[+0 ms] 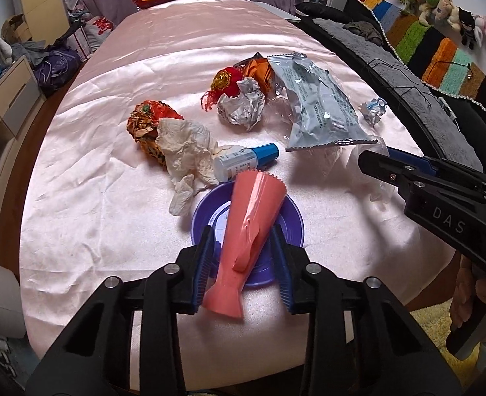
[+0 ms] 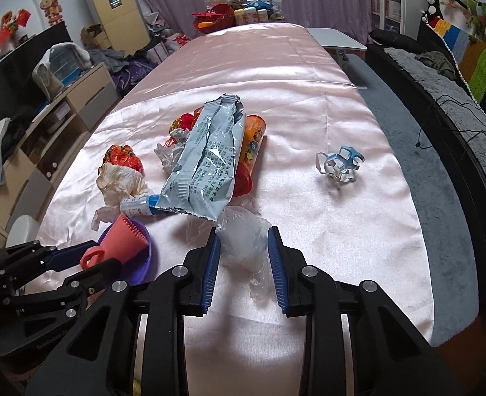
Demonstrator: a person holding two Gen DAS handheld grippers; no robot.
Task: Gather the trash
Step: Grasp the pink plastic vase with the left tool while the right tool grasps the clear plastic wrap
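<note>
The left gripper point(image 1: 244, 265) fingers straddle the pink wrapper point(image 1: 248, 231) lying lengthwise — right gripper point(image 2: 244, 269) fingers half-open around the clear bag point(image 2: 243, 242), grip unclear.

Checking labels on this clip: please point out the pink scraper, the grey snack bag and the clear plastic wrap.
pink scraper point(image 1: 253, 227): left wrist view, middle of its body, over the purple dish.
grey snack bag point(image 2: 206, 161): right wrist view, centre of the printed face.
clear plastic wrap point(image 2: 243, 247): right wrist view, crumpled middle.
</note>
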